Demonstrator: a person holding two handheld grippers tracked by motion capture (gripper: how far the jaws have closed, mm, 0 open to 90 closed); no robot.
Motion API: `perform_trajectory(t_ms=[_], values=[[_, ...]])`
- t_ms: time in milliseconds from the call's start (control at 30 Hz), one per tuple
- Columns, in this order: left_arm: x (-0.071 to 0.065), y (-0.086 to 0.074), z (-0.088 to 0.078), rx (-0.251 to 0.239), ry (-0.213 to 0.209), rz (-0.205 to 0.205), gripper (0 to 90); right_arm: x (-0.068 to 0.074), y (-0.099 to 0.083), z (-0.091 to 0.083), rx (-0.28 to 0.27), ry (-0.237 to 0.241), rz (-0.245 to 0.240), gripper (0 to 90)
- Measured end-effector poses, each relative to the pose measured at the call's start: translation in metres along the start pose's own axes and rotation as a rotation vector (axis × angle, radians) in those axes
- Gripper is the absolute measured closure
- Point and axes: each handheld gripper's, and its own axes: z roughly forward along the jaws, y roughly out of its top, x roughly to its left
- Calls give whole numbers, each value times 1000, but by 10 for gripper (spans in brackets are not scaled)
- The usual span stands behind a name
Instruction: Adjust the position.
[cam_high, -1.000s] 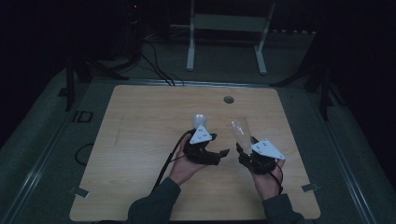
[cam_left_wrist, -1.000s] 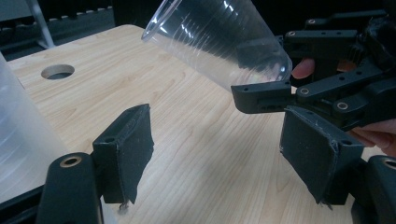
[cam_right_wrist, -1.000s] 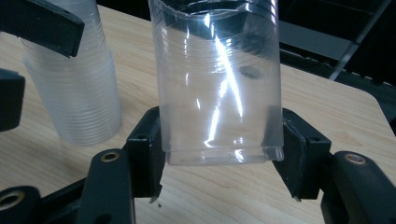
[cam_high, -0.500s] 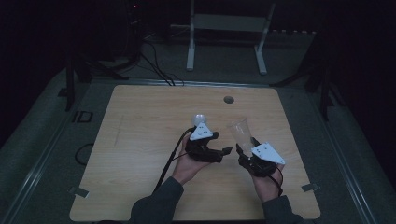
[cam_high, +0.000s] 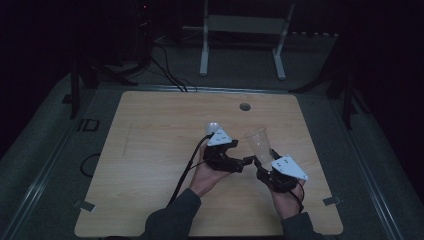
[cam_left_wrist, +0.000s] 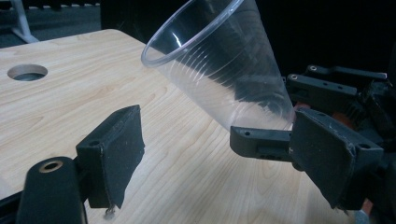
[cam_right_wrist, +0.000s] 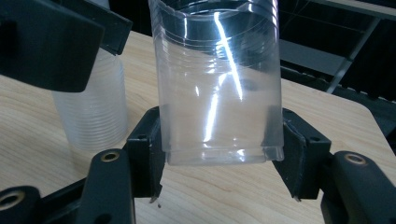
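Wooden table (cam_high: 150, 150) with a cable hole (cam_high: 244, 106) near the far edge, dark room around it. A stack of clear cups (cam_right_wrist: 93, 107) stands on the table just behind the left gripper (cam_high: 240, 162). Right gripper (cam_right_wrist: 217, 154) is clamped on the base of one clear cup (cam_right_wrist: 217, 84), held off the table and tilted toward the left gripper. Left gripper jaws have just been opening — now wide, nothing between them, cup beside them, not touched. Step reads as a cup separated from the stack or a handover just released. Next move likely calls for the right hand to set the cup upright on bare table, then let go — thin plastic, so light squeeze.
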Motion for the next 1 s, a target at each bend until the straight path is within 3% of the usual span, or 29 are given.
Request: perform_trajectory(t_ms=[333,567,600,1000], values=[[-2,3,8,-6,-10,-20,158,1,-1,-4,-18,5,7,413],[1,3,12,-24,-18,-55,154,1,-1,-5,-25,7,9,412],[2,4,12,-38,-24,-76,153,1,-1,-5,-28,7,10,413],[3,3,18,-44,-53,-107,149,4,-1,-5,-41,15,8,412]])
